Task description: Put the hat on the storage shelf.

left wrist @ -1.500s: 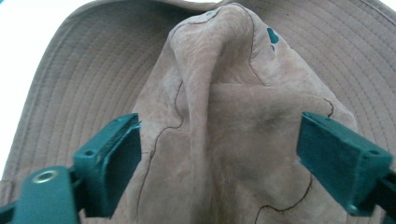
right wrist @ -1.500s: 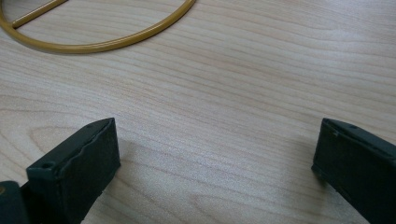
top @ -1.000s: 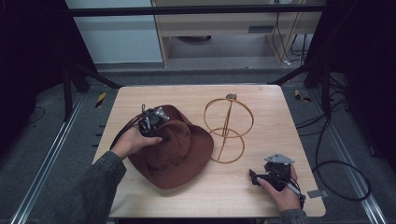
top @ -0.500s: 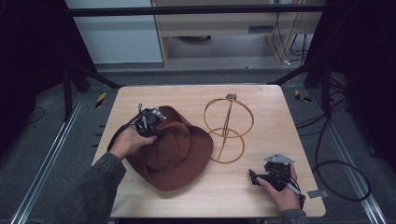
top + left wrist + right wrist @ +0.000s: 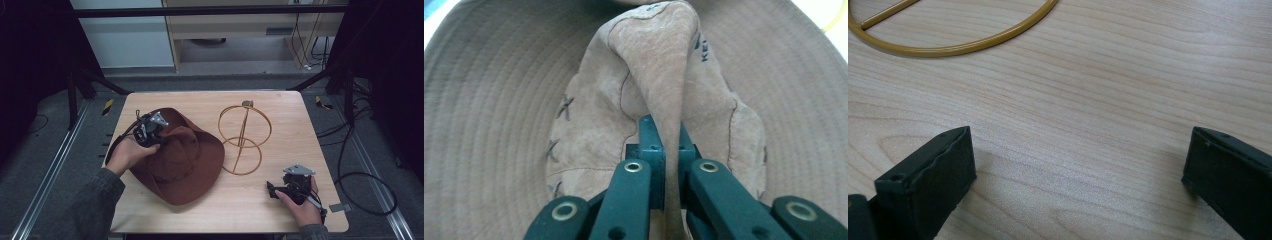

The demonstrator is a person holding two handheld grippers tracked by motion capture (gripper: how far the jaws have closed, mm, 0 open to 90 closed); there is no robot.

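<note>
The left gripper (image 5: 150,131) is pinching a fold of the hat (image 5: 185,160), jaws clamped tight, while the right gripper (image 5: 282,190) is resting low by the table (image 5: 300,125) edge, jaws spread wide.

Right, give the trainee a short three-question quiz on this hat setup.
1. True or false: the left tongs are shut on a fold of the brown hat's crown.
2. What lies between the hat and the right tongs on the table? A) a book B) a gold wire stand C) a mug
3. Fill in: the right tongs are ____ over bare wood.

Key: 1 true; 2 B; 3 open.
</note>
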